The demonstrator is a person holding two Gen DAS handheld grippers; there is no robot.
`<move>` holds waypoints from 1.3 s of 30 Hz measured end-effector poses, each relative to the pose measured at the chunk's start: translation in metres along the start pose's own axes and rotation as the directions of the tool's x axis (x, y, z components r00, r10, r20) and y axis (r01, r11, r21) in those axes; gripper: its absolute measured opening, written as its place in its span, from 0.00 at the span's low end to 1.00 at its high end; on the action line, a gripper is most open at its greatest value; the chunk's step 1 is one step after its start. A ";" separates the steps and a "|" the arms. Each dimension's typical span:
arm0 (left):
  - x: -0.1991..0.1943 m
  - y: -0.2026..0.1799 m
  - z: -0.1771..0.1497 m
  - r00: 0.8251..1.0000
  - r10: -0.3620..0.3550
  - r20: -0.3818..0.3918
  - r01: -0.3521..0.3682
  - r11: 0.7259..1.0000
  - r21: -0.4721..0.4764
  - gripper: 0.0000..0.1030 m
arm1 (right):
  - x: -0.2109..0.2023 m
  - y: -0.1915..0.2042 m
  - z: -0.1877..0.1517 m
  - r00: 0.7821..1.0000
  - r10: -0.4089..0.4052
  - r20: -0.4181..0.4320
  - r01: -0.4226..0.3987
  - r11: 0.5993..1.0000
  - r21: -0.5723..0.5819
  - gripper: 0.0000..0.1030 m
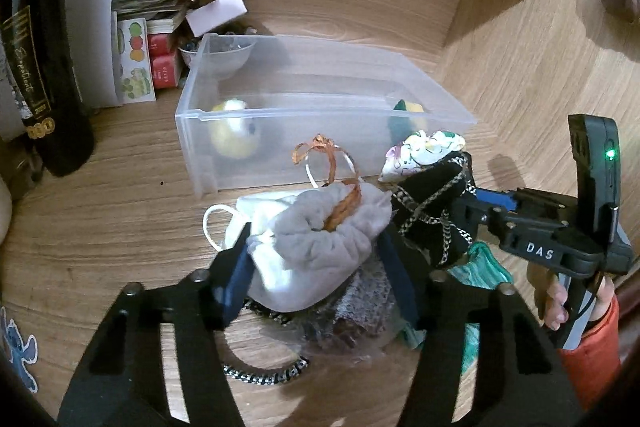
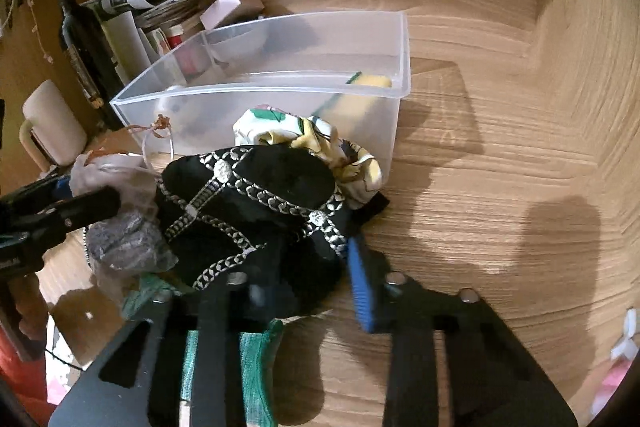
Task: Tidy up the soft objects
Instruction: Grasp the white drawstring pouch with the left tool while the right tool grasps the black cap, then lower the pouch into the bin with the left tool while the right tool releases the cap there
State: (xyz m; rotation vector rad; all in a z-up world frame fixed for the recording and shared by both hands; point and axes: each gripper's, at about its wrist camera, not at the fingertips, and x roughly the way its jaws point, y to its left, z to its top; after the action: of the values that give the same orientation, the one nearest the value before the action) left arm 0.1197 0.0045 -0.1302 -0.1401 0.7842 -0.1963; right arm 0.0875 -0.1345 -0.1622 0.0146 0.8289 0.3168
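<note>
Here, the left tool (image 1: 316,259) clamps a grey drawstring pouch (image 1: 316,239) on the wooden worktop (image 1: 120,227); the right tool (image 2: 296,267) grips a black chain-patterned cloth (image 2: 256,203), both just before the clear plastic bin (image 1: 320,67).

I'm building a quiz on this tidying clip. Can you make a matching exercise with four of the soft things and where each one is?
Things:
1. grey drawstring pouch
2. black chain-print cloth
3. yellow plush
4. floral cloth

Places:
A. inside the clear plastic bin, at its left end
B. between the fingers of the left gripper
C. just in front of the bin, behind the black cloth
D. between the fingers of the right gripper

Pairs: 1-B, 2-D, 3-A, 4-C
</note>
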 end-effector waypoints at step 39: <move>-0.073 -0.007 0.077 0.960 0.004 0.279 -0.009 1.000 0.016 0.24 | -0.123 0.008 0.061 0.888 0.026 0.460 -0.021 1.000 -0.016 0.10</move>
State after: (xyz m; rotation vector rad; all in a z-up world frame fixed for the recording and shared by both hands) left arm 0.1232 0.0177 -0.0251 -0.1455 0.5011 -0.1726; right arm 0.0517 -0.1544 -0.0311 0.0875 0.3533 0.3233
